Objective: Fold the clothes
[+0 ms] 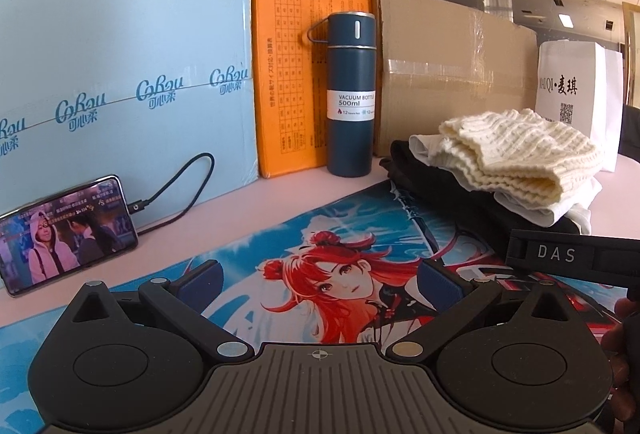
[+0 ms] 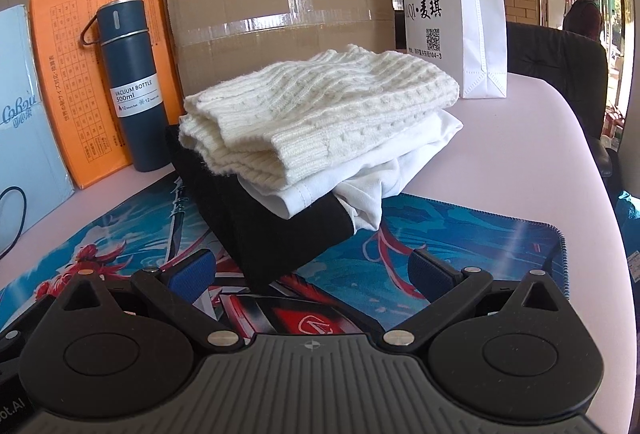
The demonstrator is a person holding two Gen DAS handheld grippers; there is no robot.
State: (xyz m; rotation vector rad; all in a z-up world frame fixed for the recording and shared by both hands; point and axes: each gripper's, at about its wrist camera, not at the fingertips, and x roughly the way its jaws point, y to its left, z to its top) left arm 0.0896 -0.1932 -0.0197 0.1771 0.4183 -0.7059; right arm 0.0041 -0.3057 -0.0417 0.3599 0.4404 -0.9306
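On mat (image 2: 460, 234): 3 garments (image 2: 320, 137) stacked folded; your left gripper (image 1: 320, 276) and right gripper (image 2: 312, 270) gape empty; nothing unfolded visible.

Your right gripper (image 2: 314, 272) stands with jaws spread wide, holding nothing; just ahead, a cream knit sweater (image 2: 320, 105) tops a white garment (image 2: 380, 161) and a black garment (image 2: 264, 230) on the illustrated desk mat (image 2: 480, 246).
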